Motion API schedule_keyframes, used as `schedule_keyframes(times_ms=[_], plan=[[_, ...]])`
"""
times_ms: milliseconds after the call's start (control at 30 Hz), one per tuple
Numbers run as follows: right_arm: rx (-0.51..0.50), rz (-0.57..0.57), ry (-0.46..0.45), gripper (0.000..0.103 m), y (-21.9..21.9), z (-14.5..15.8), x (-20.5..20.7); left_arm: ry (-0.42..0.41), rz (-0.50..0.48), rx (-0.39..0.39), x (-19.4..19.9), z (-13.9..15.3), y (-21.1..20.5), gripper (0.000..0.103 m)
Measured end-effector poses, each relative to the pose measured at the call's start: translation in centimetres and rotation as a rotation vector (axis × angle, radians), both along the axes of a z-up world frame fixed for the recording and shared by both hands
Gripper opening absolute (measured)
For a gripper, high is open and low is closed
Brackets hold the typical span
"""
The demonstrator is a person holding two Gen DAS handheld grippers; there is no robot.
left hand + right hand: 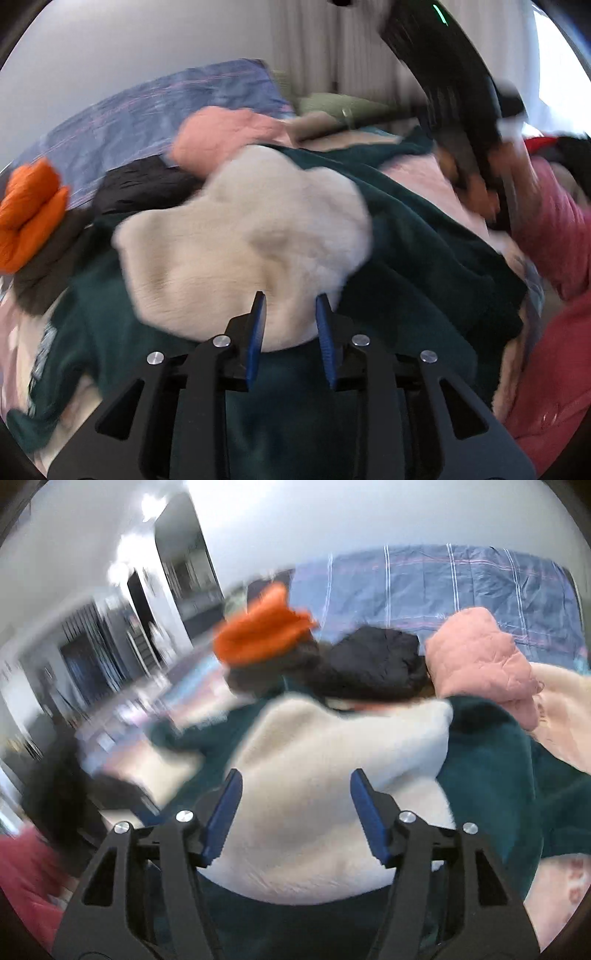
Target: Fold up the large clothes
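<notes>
A dark green fleece garment with a cream lining or hood lies bunched on a pile of clothes. My left gripper hovers at the cream part's near edge, jaws partly open with nothing between them. My right gripper is wide open over the same cream part, with green fleece to its right. The right gripper's black body shows blurred at the upper right of the left wrist view.
Behind the pile are an orange puffy garment, a black one and a pink quilted one. A blue striped bedsheet lies beyond. A red-pink garment is at the right. Room furniture is blurred on the left.
</notes>
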State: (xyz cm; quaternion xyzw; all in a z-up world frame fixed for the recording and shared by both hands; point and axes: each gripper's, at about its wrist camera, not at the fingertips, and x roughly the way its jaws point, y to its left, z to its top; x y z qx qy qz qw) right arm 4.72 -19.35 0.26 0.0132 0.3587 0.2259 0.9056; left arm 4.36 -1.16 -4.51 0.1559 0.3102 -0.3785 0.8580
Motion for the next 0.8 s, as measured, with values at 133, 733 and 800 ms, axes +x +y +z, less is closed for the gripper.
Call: schedule_keyframes(times_ms=[133,733,800], plan=[[-0.074,-0.089,0.314,0.060,0.7,-8.8,2.7,0.026,0.158,-0.147,2.8,1.4,1.7,0.028],[0.228,-0.240,0.203,0.084,-9.7,-2.0,9.9,-0.049,0.381,-0.045,11.8,0.5,0.9,0.075],[0.330,-0.273,0.284,0.085,-11.4,-2.9,14.0,0.077,0.413,-0.103,16.0,-0.1,1.9,0.078]])
